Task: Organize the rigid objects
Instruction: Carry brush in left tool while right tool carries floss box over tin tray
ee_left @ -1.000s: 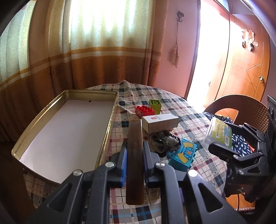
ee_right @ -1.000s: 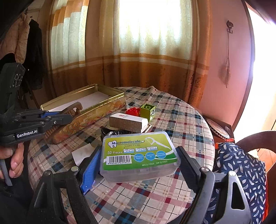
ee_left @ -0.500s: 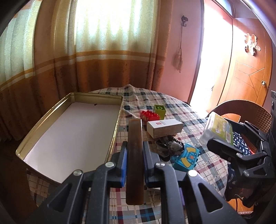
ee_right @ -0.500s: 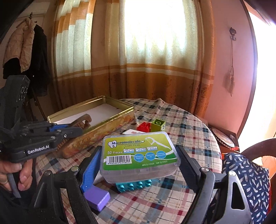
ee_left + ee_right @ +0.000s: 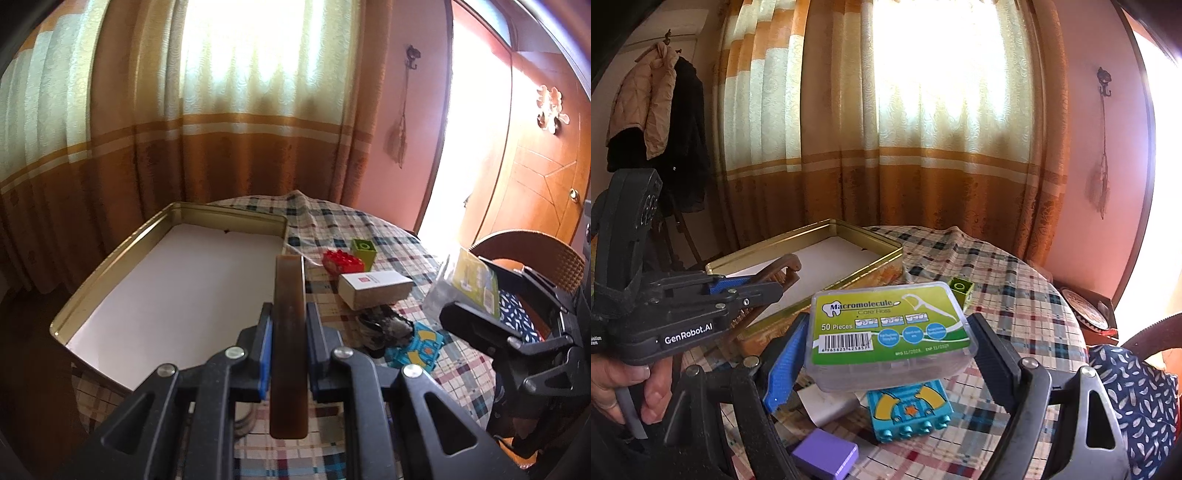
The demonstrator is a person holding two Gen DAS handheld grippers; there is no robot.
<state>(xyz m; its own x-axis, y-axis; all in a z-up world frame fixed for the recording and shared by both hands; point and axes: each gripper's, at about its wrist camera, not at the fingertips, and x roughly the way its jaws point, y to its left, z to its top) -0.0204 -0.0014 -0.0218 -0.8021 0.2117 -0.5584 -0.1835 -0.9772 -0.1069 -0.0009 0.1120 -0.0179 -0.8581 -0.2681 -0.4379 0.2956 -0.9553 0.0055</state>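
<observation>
Floss pick box (image 5: 890,328), clear plastic with a green "Macromolecule Care Floss" label, is clamped flat between the two pads of the right gripper (image 5: 886,354), raised above the plaid tablecloth (image 5: 1015,306). Below it lie a teal toy brick (image 5: 908,410) and a purple block (image 5: 825,456). The left gripper (image 5: 289,343) has its jaws pressed together on a brown wooden comb (image 5: 289,332), held edge-up just beside the near long wall of the open gold tin tray (image 5: 110,258), whose floor is white. On the cloth farther back sit a red studded brick (image 5: 341,260), a green cube (image 5: 364,251) and a white carton (image 5: 375,288). A hand (image 5: 620,387) grips the left gripper's handle
</observation>
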